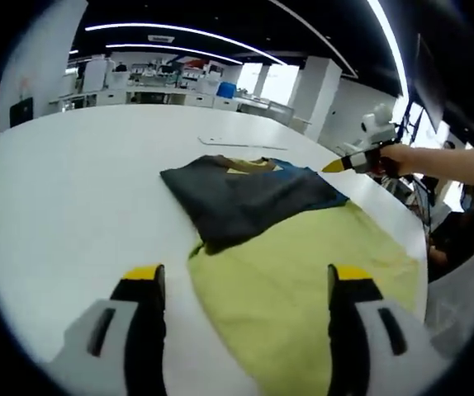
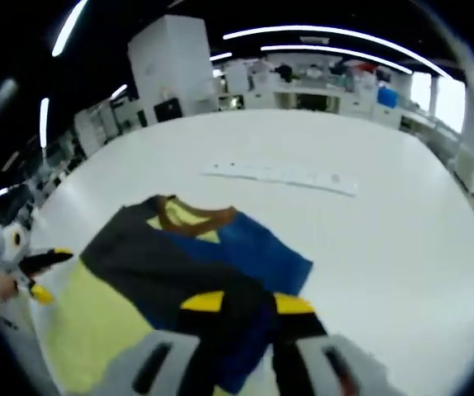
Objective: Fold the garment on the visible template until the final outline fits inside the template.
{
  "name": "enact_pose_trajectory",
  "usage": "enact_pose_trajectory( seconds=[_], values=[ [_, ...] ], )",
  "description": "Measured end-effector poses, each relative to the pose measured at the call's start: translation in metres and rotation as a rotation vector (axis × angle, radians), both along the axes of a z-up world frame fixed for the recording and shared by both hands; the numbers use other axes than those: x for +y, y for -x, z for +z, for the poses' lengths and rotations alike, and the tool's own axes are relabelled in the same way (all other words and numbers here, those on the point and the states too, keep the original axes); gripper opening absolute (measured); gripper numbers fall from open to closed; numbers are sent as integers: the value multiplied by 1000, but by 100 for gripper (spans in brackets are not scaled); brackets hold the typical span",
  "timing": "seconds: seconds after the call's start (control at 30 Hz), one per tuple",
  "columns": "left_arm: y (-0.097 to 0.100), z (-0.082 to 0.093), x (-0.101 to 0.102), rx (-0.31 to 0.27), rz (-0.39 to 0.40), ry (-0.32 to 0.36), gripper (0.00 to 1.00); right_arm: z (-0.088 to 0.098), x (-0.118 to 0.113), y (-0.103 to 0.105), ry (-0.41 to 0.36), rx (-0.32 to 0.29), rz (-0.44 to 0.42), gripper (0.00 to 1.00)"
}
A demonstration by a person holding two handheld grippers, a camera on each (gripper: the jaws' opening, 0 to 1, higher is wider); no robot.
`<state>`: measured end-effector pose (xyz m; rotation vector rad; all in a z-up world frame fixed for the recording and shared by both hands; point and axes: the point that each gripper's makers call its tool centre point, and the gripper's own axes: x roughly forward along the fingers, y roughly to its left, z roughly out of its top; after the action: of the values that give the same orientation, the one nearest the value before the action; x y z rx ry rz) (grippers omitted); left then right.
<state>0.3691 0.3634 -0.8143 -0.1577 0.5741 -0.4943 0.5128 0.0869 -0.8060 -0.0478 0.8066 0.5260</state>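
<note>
Right gripper view, garment: the garment (image 2: 196, 264) lies flat on the tabletop (image 2: 369, 231), a dark and blue part with a brown collar, a yellow-green part trailing toward the other hand-held gripper.
Template: I cannot tell a template outline from the cloth; a pale strip (image 2: 280, 174) lies on the tabletop beyond the collar.
Right hand-held gripper: the right hand-held gripper (image 2: 245, 304) has its yellow-tipped jaws just over the garment's near dark and blue edge, a narrow gap between them; whether cloth is pinched I cannot tell.
Left hand-held gripper: the left hand-held gripper (image 1: 248, 275) stands released, jaws wide apart, at the yellow-green end.
Long axis: in the left gripper view the garment (image 1: 262, 239) runs straight ahead of the left jaws, yellow-green near, dark part and collar far.
Nearer: the right one looks closer to the cloth; the left is just short of the yellow-green hem.
Judgement: the next fold likely turns on lifting an end along that axis.
</note>
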Motion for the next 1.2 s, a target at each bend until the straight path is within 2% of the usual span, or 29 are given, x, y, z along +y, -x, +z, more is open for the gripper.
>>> enact_pose_trajectory(
  seconds=[0.1,0.17,0.27,0.33,0.5,0.6,0.7,0.97,1.2],
  values=[
    [1,-2,0,6,-1,2,79,-1,3,5,-37,18,-3,27],
    [2,-2,0,5,-1,7,79,-5,5,11,-30,27,9,29],
    [4,-1,-1,5,-4,6,79,-10,7,25,-22,46,27,22],
    [5,0,-1,5,-2,12,79,-16,9,25,-35,64,28,18],
    [6,0,3,6,0,12,79,-22,10,35,-37,98,31,16],
    [7,2,4,4,4,14,79,-27,8,39,-34,118,21,10],
    [8,2,5,5,5,15,79,-24,8,39,-45,110,12,0],
    [12,1,11,8,16,19,79,-17,2,43,-79,108,-15,0],
    [16,4,7,6,10,23,79,-16,0,47,-82,115,-19,0]
  ],
)
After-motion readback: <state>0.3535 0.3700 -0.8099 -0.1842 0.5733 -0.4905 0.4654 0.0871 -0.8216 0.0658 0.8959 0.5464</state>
